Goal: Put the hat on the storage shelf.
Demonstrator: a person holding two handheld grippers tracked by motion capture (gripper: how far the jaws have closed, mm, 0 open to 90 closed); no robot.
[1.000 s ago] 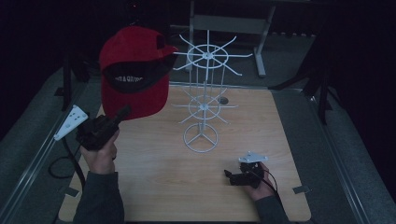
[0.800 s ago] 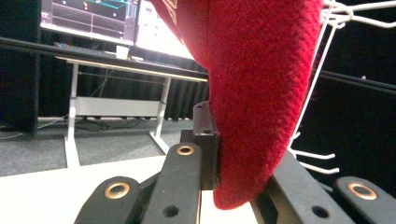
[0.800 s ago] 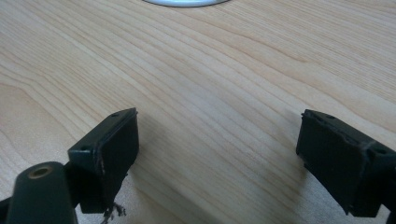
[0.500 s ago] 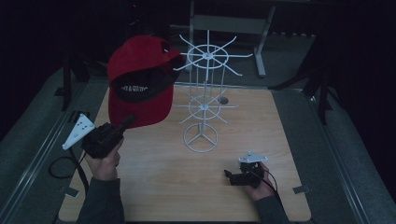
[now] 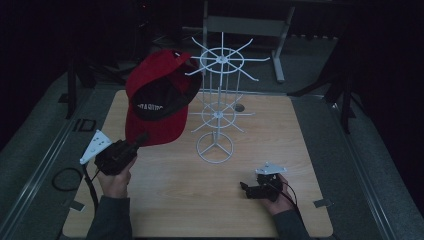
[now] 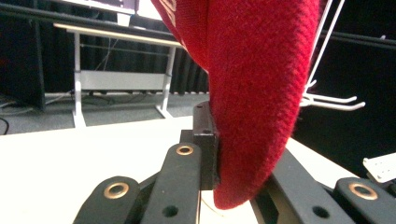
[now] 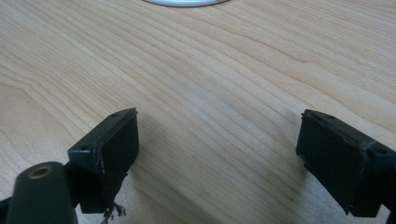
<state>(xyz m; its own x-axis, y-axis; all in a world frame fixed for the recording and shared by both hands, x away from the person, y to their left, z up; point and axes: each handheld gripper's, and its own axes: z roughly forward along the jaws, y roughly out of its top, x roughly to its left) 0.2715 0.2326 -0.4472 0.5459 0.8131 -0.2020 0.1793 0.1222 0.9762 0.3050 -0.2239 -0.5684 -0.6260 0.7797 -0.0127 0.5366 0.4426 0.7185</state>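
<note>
A red cap (image 5: 159, 102) with a black inner band and white lettering hangs in the air, its crown close against the white wire rack (image 5: 218, 107). My left gripper (image 5: 140, 139) is shut on the cap's lower edge, and the left gripper view has the red fabric (image 6: 252, 93) pinched between the jaws. My right gripper (image 5: 245, 189) rests on the wooden table (image 5: 170, 200) near the front right, open, with bare wood between its pads (image 7: 116, 144).
The rack's round base (image 5: 215, 146) stands mid-table, its wire arms spreading at two levels. A dark grey border surrounds the tabletop, with a cable loop (image 5: 65, 178) at the left. A metal frame (image 5: 245, 25) stands behind the table.
My left hand has carried the cap down and to the right, from left of the rack to close against it. The right gripper has stayed where it was.
</note>
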